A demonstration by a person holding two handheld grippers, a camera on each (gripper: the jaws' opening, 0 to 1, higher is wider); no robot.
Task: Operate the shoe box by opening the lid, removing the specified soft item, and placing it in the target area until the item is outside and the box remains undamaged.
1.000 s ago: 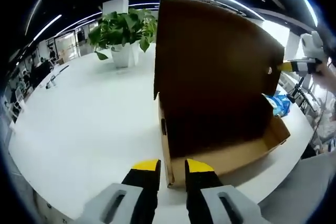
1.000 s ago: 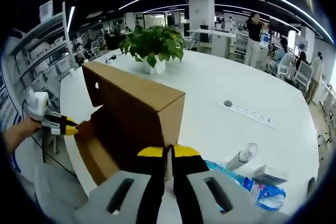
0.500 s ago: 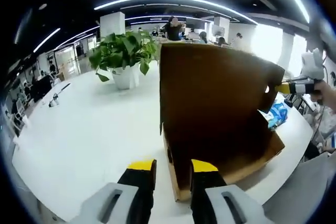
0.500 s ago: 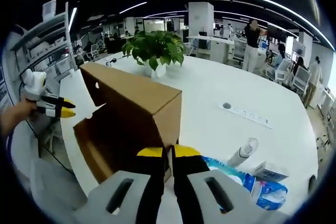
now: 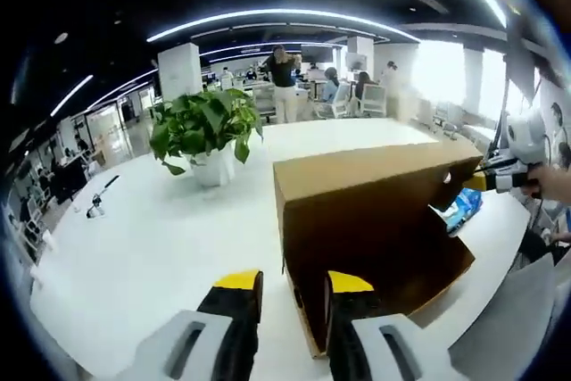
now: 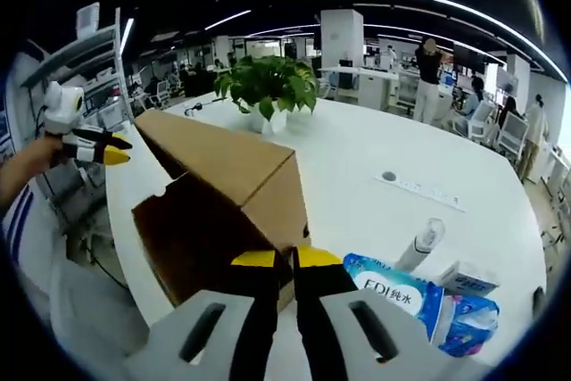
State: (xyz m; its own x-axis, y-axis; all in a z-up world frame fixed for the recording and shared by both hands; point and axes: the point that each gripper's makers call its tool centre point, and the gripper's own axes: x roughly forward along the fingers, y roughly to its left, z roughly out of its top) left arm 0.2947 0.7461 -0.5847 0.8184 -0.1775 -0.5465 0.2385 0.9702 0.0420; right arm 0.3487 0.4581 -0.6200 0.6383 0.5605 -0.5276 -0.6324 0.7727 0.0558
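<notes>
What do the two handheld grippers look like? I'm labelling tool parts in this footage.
Both match: the left gripper and the right gripper each have two black fingers capped with yellow tips, rising from light grey moulded bodies with oval slots. In the right gripper view, the left gripper seen from outside shows a white housing behind black, yellow-tipped fingers, held by a hand beside a striped sleeve.

The lid (image 5: pixel 370 167) hangs low over the box (image 5: pixel 393 260), leaving the shadowed interior unreadable; no contents can be made out. In the right gripper view, the fingers (image 6: pixel 259 260) cover the box's near corner. Whether they pinch its wall cannot be told. The blue pack (image 6: pixel 419 296) runs behind a finger, most of its print too small to read. Distant people (image 5: pixel 284 78) are blurred.
</notes>
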